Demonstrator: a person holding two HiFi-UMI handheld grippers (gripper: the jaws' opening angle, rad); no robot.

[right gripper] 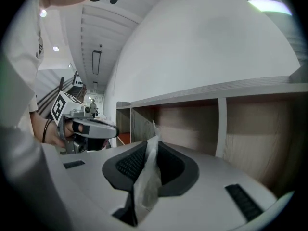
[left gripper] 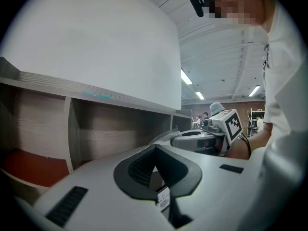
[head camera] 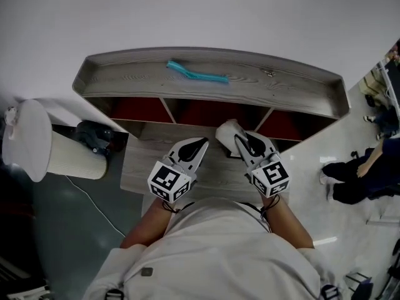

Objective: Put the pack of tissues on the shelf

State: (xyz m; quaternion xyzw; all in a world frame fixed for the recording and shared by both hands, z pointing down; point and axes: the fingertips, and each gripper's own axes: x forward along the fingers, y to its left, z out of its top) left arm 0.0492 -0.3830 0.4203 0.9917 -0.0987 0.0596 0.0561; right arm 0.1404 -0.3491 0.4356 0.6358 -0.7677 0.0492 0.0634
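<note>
**Spotter:** Where's the pack?

**Me:** In my right gripper (head camera: 242, 141). Its jaws are clamped on a thin fold at one edge, and the pack (head camera: 228, 132) sticks out past the tips. It's in the air above the tabletop (head camera: 140, 161), right in front of the shelf (head camera: 300, 92), about level with the middle bay (head camera: 206, 112). I can't see any part of it inside yet.

**Spotter:** And your left?

**Me:** The left gripper (head camera: 199, 145) is just beside the right one. Its jaws meet at the tips and I see nothing between them, so it's only riding along.

**Spotter:** So how far along are you?

**Me:** I'd say past halfway. The pickup is done and the pack is at the shelf. Left to do is carry it in, set it down, let go and back out.

**Spotter:** Which spot?

**Me:** All three bays look empty. The top board has a teal thing (head camera: 197, 74) on it but room beside it. The middle bay is nearest.
</note>
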